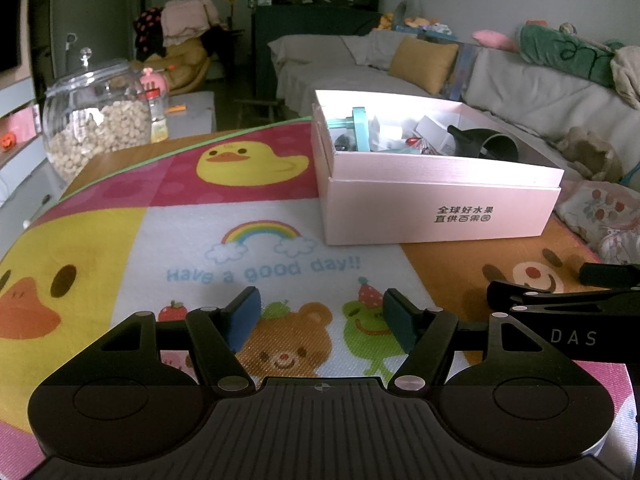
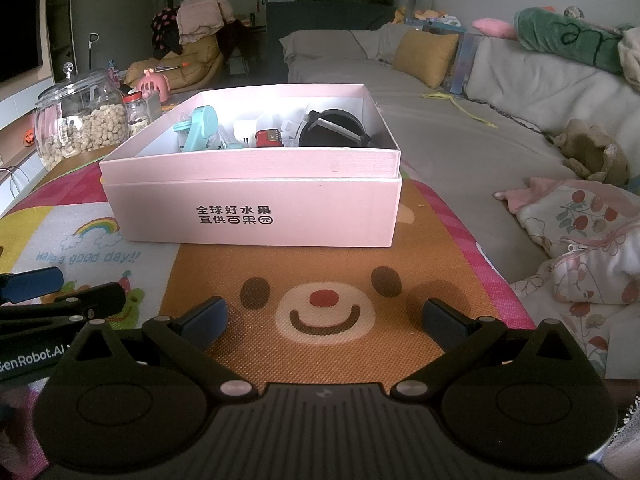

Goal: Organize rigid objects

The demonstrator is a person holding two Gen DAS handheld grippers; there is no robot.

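A pink cardboard box (image 1: pixel 440 208) (image 2: pixel 256 216) stands on a cartoon play mat (image 1: pixel 260 248) (image 2: pixel 332 280). Inside it lie a teal plastic item (image 1: pixel 358 128) (image 2: pixel 200 128), a black round object (image 1: pixel 492 144) (image 2: pixel 332 130), a small red item (image 2: pixel 269 137) and white pieces. My left gripper (image 1: pixel 322 318) is open and empty, low over the mat, near of the box. My right gripper (image 2: pixel 324 318) is open and empty over the brown bear face, in front of the box. Each gripper shows at the edge of the other's view.
A clear jar of nuts (image 1: pixel 94 120) (image 2: pixel 80 124) stands at the mat's far left, with a small bottle (image 1: pixel 157 114) beside it. A grey sofa (image 1: pixel 400 64) (image 2: pixel 460 120) with cushions and plush toys runs along the right. A patterned quilt (image 2: pixel 580 240) lies at the right edge.
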